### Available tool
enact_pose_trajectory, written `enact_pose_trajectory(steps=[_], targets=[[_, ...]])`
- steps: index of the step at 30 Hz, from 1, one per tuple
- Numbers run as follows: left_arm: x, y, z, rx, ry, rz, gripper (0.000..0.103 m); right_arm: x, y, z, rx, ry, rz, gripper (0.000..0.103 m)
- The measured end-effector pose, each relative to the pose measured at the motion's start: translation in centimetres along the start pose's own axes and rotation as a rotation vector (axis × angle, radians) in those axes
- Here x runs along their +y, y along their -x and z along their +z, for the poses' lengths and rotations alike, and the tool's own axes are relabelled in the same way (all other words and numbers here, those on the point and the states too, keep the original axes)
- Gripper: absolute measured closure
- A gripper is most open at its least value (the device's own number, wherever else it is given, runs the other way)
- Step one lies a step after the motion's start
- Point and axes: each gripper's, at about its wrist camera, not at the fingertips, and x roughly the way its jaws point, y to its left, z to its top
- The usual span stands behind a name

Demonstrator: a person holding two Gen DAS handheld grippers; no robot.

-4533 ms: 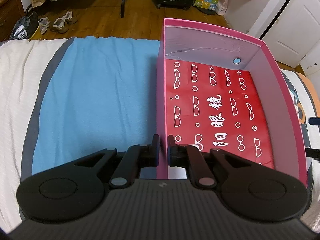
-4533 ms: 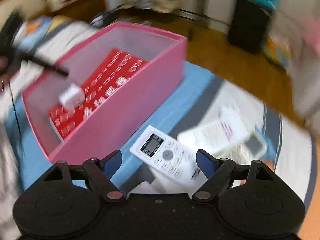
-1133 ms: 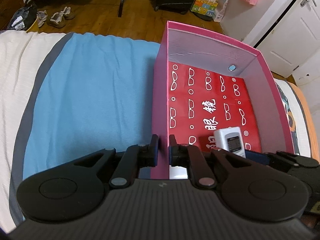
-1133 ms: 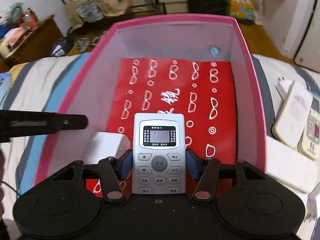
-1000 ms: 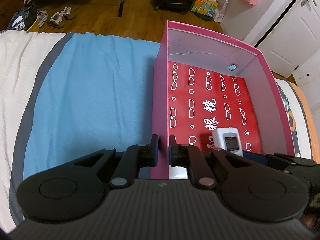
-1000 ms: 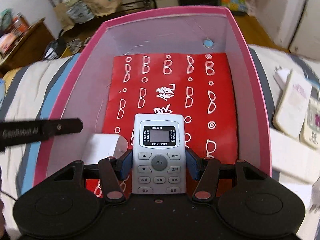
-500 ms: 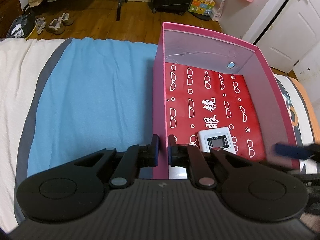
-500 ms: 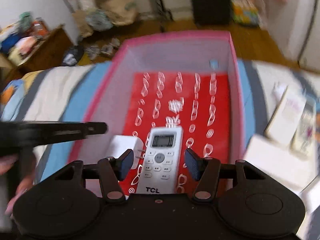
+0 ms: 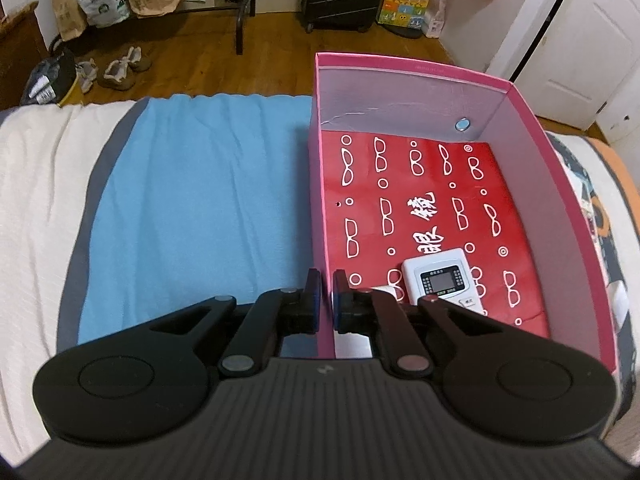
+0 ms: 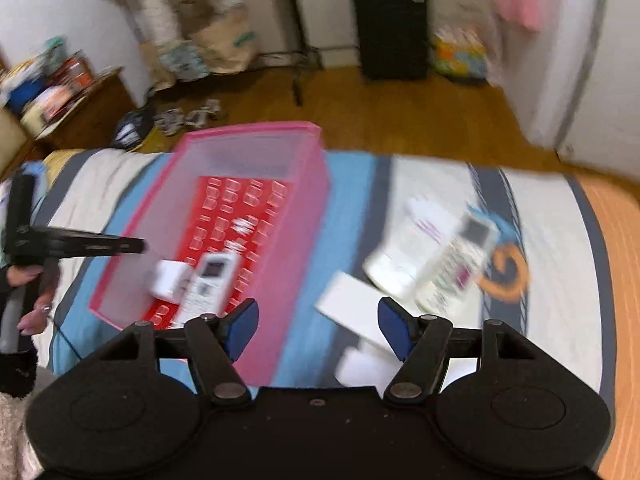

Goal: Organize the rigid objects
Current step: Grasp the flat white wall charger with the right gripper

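A pink box (image 9: pixel 560 184) with a red patterned floor stands on the bed. My left gripper (image 9: pixel 326 280) is shut on its left wall near the front corner. Inside, near the front, lie a white remote (image 9: pixel 440 276) and a small white block (image 9: pixel 384 291). In the blurred right wrist view the same pink box (image 10: pixel 288 208) sits at left with the white remote (image 10: pixel 208 284) and the white block (image 10: pixel 168 280) in it. My right gripper (image 10: pixel 318 320) hangs over the bed to the box's right. Its jaws are opening with nothing between them.
Right of the box, a flat white box (image 10: pixel 356 312), a white case (image 10: pixel 416 248) and another remote (image 10: pixel 460 256) lie on the striped bedspread. A hand (image 10: pixel 28 280) holds the left gripper's handle. Beyond the bed are wooden floor, shoes (image 9: pixel 120 68) and paper bags.
My right gripper let go of the white remote, which now lies in the box, then rose and swung right out of the box. The left gripper stayed clamped on the wall.
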Motion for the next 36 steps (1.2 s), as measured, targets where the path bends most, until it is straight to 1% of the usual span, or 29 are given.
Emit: enact_pose_trajectory(steps=[3, 6, 7, 8, 9, 12, 14, 15, 16, 18, 19, 20, 22, 23, 24, 26, 28, 29, 30, 31, 32, 36], targets=[[-0.1, -0.1, 0.0, 0.006, -0.005, 0.013, 0.098, -4.0, -1.5, -1.3, 0.069, -0.142, 0.008, 0.032], [-0.1, -0.3, -0.1, 0.012, -0.002, 0.012, 0.098, -7.1, -3.0, -2.3, 0.13, -0.266, 0.017, 0.032], [-0.1, -0.3, -0.1, 0.015, -0.001, 0.012, 0.098, -8.0, -3.4, -2.6, 0.136, -0.299, 0.007, 0.032], [-0.1, -0.4, -0.2, 0.017, 0.001, 0.012, 0.098, -8.8, -3.6, -2.9, 0.136, -0.321, -0.022, 0.032], [-0.1, -0.4, -0.2, 0.018, 0.002, 0.011, 0.098, -8.8, -3.9, -3.1, 0.135, -0.313, -0.054, 0.032], [0.0, -0.6, -0.1, 0.021, 0.006, 0.008, 0.098, -8.6, -4.0, -2.6, 0.121, -0.157, -0.152, 0.032], [0.0, -0.7, 0.0, 0.022, 0.01, 0.005, 0.098, -8.0, -3.8, -2.3, 0.094, -0.019, -0.173, 0.032], [0.1, -0.8, 0.0, 0.023, 0.015, 0.004, 0.098, -8.0, -3.8, -2.3, 0.083, 0.03, -0.161, 0.032], [0.1, -0.8, 0.0, 0.024, 0.016, 0.004, 0.098, -7.9, -4.0, -2.3, 0.094, 0.063, -0.143, 0.032], [0.0, -0.8, 0.1, 0.022, 0.016, 0.005, 0.098, -7.6, -4.8, -2.4, 0.15, 0.108, -0.089, 0.033], [0.0, -0.8, 0.0, 0.023, 0.017, 0.006, 0.098, -7.1, -5.3, -2.6, 0.17, 0.148, -0.088, 0.033], [0.0, -0.7, 0.0, 0.025, 0.019, 0.005, 0.098, -6.7, -5.8, -2.8, 0.181, 0.187, -0.111, 0.033], [0.1, -0.8, 0.1, 0.034, 0.023, -0.001, 0.098, -6.0, -7.0, -3.0, 0.194, 0.265, -0.192, 0.032], [0.2, -0.8, 0.1, 0.038, 0.025, -0.004, 0.098, -5.9, -7.7, -3.0, 0.214, 0.298, -0.208, 0.032], [0.2, -0.8, 0.1, 0.04, 0.026, -0.006, 0.098, -6.1, -8.3, -2.9, 0.244, 0.318, -0.197, 0.032], [0.3, -0.9, 0.1, 0.042, 0.026, -0.007, 0.098, -6.6, -9.2, -2.8, 0.294, 0.338, -0.17, 0.032], [0.3, -0.9, 0.1, 0.041, 0.025, -0.005, 0.098, -6.9, -9.9, -3.0, 0.305, 0.361, -0.192, 0.032], [0.4, -0.9, 0.1, 0.04, 0.03, -0.005, 0.098, -7.2, -10.4, -2.9, 0.304, 0.347, -0.204, 0.033], [0.5, -1.0, 0.2, 0.041, 0.035, -0.006, 0.098, -7.5, -10.8, -2.9, 0.309, 0.323, -0.192, 0.034], [0.6, -1.1, 0.2, 0.042, 0.038, -0.007, 0.098, -7.9, -11.3, -2.8, 0.315, 0.291, -0.17, 0.041], [0.6, -1.2, 0.2, 0.044, 0.041, -0.008, 0.097, -8.3, -11.6, -2.7, 0.316, 0.258, -0.155, 0.041], [0.6, -1.3, 0.2, 0.043, 0.039, -0.006, 0.097, -9.2, -11.0, -2.4, 0.268, 0.202, -0.132, 0.041]])
